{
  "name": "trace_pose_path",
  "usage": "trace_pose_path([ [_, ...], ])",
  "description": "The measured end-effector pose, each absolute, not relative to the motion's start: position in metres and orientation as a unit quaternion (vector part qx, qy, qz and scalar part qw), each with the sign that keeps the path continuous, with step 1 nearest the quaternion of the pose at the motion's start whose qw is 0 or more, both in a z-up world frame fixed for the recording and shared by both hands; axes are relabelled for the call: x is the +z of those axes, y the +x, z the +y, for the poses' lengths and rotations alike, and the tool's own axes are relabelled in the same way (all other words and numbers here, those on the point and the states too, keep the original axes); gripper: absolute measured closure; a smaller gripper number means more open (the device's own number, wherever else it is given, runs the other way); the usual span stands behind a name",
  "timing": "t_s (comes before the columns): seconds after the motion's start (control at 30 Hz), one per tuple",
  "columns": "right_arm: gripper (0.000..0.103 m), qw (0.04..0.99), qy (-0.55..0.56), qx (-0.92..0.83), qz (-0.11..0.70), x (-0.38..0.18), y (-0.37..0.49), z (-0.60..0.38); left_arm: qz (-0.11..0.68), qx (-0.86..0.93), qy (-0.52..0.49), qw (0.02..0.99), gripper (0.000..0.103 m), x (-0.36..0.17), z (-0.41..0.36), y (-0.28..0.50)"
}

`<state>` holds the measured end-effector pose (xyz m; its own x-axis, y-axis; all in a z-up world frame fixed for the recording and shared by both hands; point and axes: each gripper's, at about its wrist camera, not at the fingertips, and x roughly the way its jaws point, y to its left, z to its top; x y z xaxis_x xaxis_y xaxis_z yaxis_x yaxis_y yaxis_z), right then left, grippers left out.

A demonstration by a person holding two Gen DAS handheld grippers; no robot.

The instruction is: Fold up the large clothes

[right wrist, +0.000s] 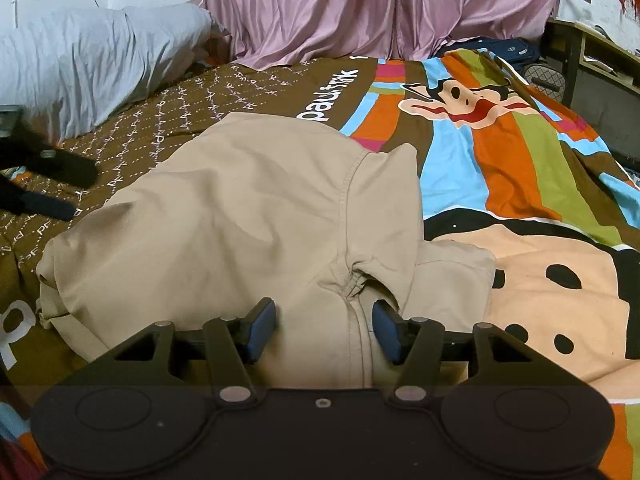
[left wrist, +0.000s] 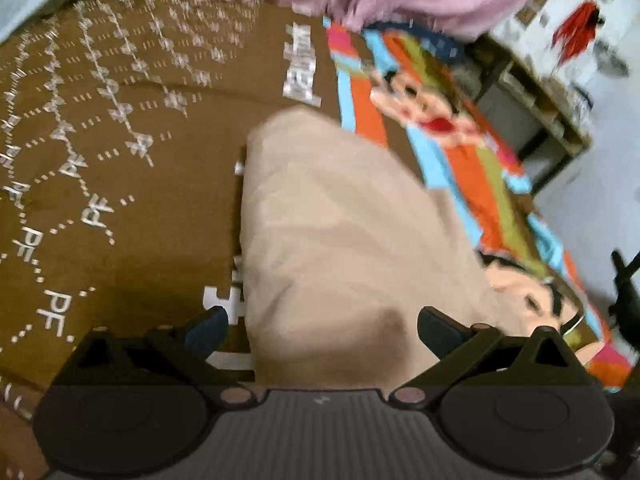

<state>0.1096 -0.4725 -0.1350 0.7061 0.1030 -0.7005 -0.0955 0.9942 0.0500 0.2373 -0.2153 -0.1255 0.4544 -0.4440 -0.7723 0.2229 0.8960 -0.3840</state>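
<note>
The beige garment [right wrist: 240, 216] lies bunched in the middle of the bed, on the brown and striped cartoon bedspread [right wrist: 520, 152]. The right gripper [right wrist: 324, 328] hovers at its near edge, jaws spread apart with a seam of the cloth between them, not pinched. The left gripper [left wrist: 322, 332] also stands released over the garment's lower end. Pink curtains [right wrist: 360, 8] hang across the top of the frame.

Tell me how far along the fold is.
Partly done: the beige garment lies doubled over in a bundle on the bedspread. The right gripper straddles its seam, jaws open; the left gripper is open over it. Flattening and final folds remain.
</note>
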Motion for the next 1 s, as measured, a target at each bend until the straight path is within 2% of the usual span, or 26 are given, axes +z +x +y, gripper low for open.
trace_pose_path([
  [0.07,0.045,0.924,0.009,0.055,0.379,-0.135,0.11,-0.473,0.513,-0.194,-0.08,0.833,0.0,-0.143,-0.223,0.243],
  [0.23,0.04,0.923,0.016,0.062,0.38,-0.136,0.11,-0.475,0.521,-0.201,-0.143,0.817,0.0,-0.165,-0.209,0.24],
  [0.33,0.029,0.929,0.044,0.064,0.362,-0.128,0.106,-0.483,0.523,-0.201,-0.147,0.815,0.0,-0.169,-0.208,0.24],
  [0.5,0.015,0.958,0.099,0.03,0.267,-0.096,0.098,-0.512,0.521,-0.206,-0.132,0.818,0.0,-0.17,-0.216,0.244],
  [0.67,0.004,0.939,0.154,0.06,0.301,-0.096,0.159,-0.544,0.518,-0.211,-0.141,0.817,0.0,-0.172,-0.213,0.242],
  [0.8,0.004,0.905,0.167,0.068,0.386,-0.13,0.215,-0.553,0.512,-0.222,-0.149,0.816,0.0,-0.175,-0.208,0.242],
  [0.9,0.011,0.869,0.211,0.079,0.44,-0.165,0.236,-0.561,0.508,-0.235,-0.166,0.812,0.0,-0.18,-0.202,0.243],
  [1.0,0.011,0.874,0.217,0.087,0.426,-0.175,0.232,-0.562,0.503,-0.249,-0.177,0.809,0.0,-0.183,-0.198,0.245],
])
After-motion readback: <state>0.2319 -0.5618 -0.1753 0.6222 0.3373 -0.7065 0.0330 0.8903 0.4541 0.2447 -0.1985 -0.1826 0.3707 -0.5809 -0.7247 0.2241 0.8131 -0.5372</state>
